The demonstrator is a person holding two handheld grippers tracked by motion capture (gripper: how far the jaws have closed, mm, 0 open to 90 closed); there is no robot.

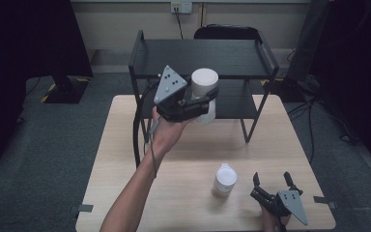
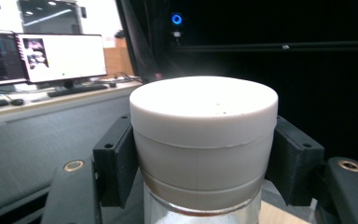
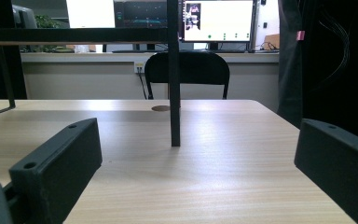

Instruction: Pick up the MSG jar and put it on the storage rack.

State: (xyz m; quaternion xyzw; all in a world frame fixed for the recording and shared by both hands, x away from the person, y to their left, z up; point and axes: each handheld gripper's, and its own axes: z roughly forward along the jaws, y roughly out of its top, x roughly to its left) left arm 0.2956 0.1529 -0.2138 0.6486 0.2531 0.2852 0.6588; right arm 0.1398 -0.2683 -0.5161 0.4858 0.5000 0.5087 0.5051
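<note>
Overhead, the left gripper (image 1: 207,99) is seen raised above the table (image 1: 125,193), in front of the black shelf rack (image 1: 200,55). Its jaws are clamped on a white-capped jar (image 1: 205,94), held upright and clear of the table surface. In the left gripper view the black pads are pressed against both sides of the jar's white cap (image 2: 204,135), with clear glass visible just below the cap.

A second white-capped jar (image 1: 224,180) is noted standing upright on the table, near the front edge, just beside the right gripper (image 1: 272,181).

The right gripper is resting low at the table's near right corner. Its jaws are spread wide with nothing between them; bare wood and one leg of the rack (image 3: 173,93) are seen through the gap in the right gripper view.
</note>
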